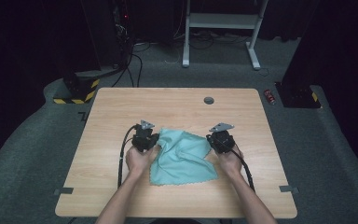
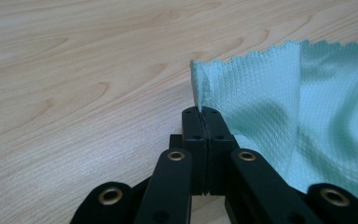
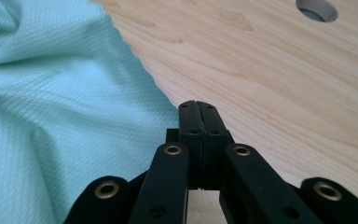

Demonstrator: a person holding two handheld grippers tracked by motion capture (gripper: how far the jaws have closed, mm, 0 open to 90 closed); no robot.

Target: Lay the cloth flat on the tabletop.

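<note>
Right now I have the left gripper (image 2: 200,114) with its jaws pressed together, pinching a raised corner of the teal cloth (image 2: 279,116); the fabric stands up in a small fold right at the tips. My right gripper (image 3: 198,108) is pressed together too, sitting at the cloth's (image 3: 60,107) other edge, but I cannot tell whether any fabric is caught between the jaws, because the hem runs behind them there.

From the high view, the left gripper (image 1: 144,138) and right gripper (image 1: 222,139) sit on either side of the cloth (image 1: 182,156), which lies rumpled on the table (image 1: 121,107) around its middle, a little toward the near edge. Both hands cover the gripper bodies, so the tips themselves are hard to make out from above. The cloth's far corners are hidden against the grippers; its near hem lies free and wavy.

Beyond the right gripper, a round hole (image 3: 317,9) in the tabletop is cut off by the top of the frame; above, the hole (image 1: 209,100) sits near the far edge.
</note>
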